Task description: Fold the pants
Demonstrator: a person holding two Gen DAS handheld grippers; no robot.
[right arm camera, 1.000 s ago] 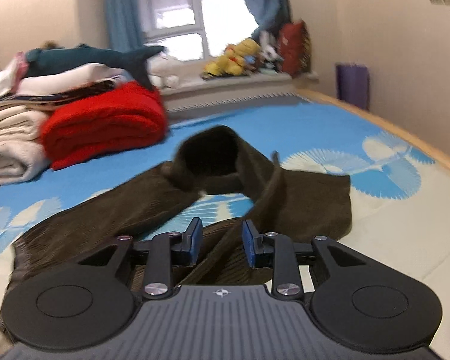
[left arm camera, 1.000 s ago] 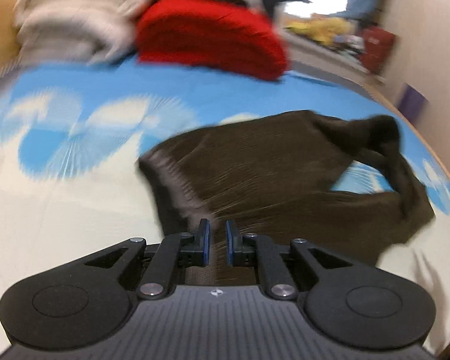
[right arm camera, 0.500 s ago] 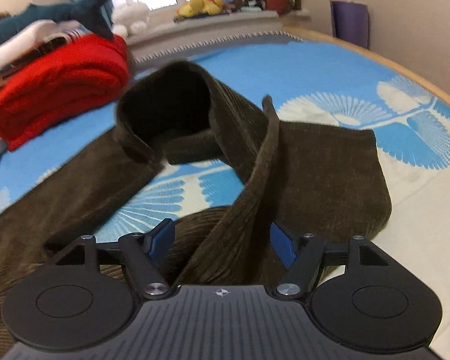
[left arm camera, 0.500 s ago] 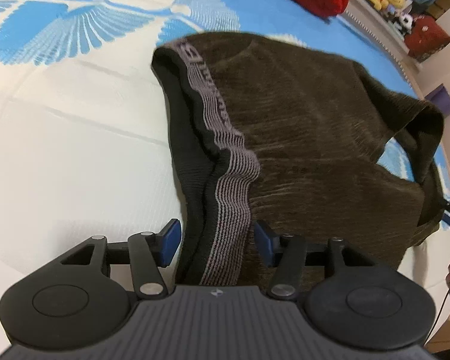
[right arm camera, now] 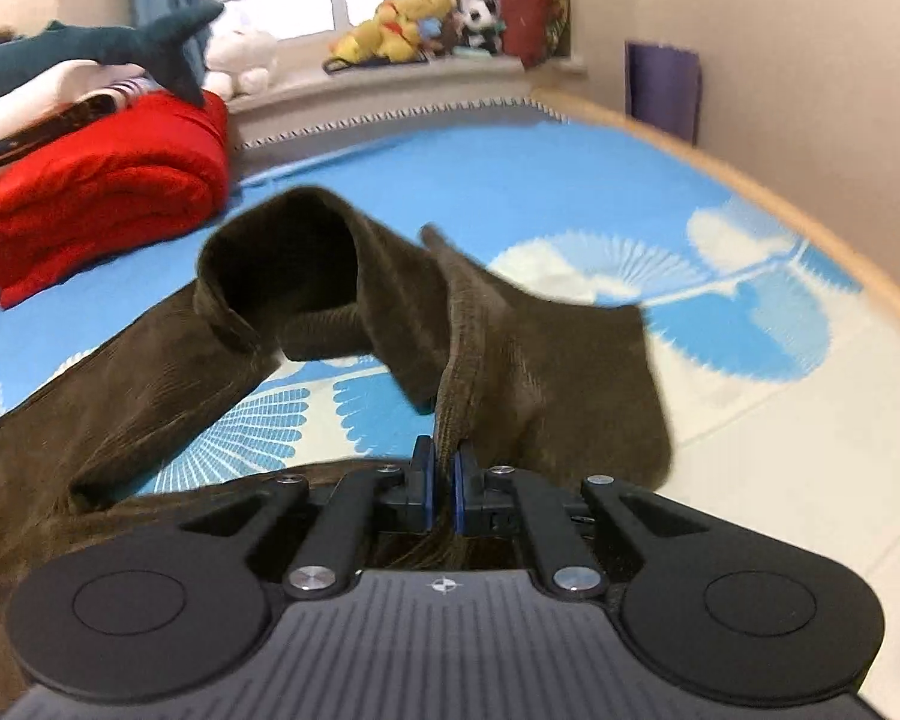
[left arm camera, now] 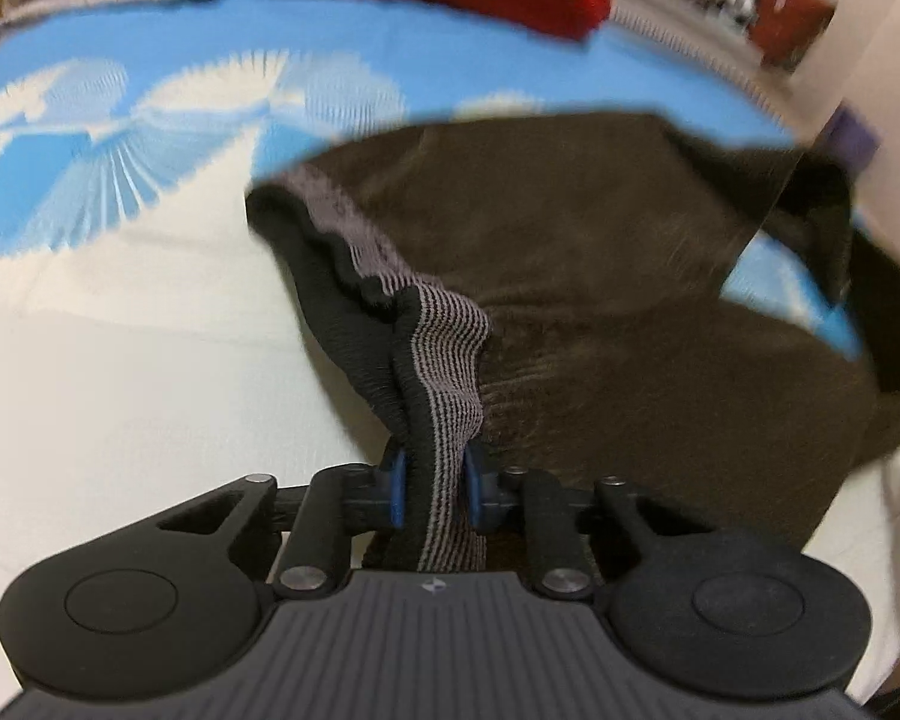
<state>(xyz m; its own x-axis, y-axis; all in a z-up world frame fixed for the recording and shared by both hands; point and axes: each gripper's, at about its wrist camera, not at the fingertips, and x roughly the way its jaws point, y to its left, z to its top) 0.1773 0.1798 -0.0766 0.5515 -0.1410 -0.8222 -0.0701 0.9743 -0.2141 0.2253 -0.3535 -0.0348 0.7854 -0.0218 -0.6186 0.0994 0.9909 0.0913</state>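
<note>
Dark brown corduroy pants [left arm camera: 630,276] lie crumpled on the blue and cream bedsheet [left arm camera: 120,360]. In the left wrist view their grey striped waistband [left arm camera: 444,348] bunches up between the blue pads of my left gripper [left arm camera: 432,480], whose jaws are closing and press on it. In the right wrist view a raised fold of a pants leg [right arm camera: 540,360] runs into my right gripper [right arm camera: 443,474], which is shut on that fold. The other leg's open hem [right arm camera: 282,252] curls up beyond it.
A folded red blanket [right arm camera: 102,192] and a stack of folded laundry with a shark plush [right arm camera: 90,48] sit at the bed's far left. Plush toys [right arm camera: 402,30] line the windowsill. The bed's wooden edge [right arm camera: 750,180] and a purple object [right arm camera: 663,84] are at the right.
Half a second ago both grippers stood wide around the cloth. The left has since closed on the waistband and the right on the leg fold, lifting the fabric slightly.
</note>
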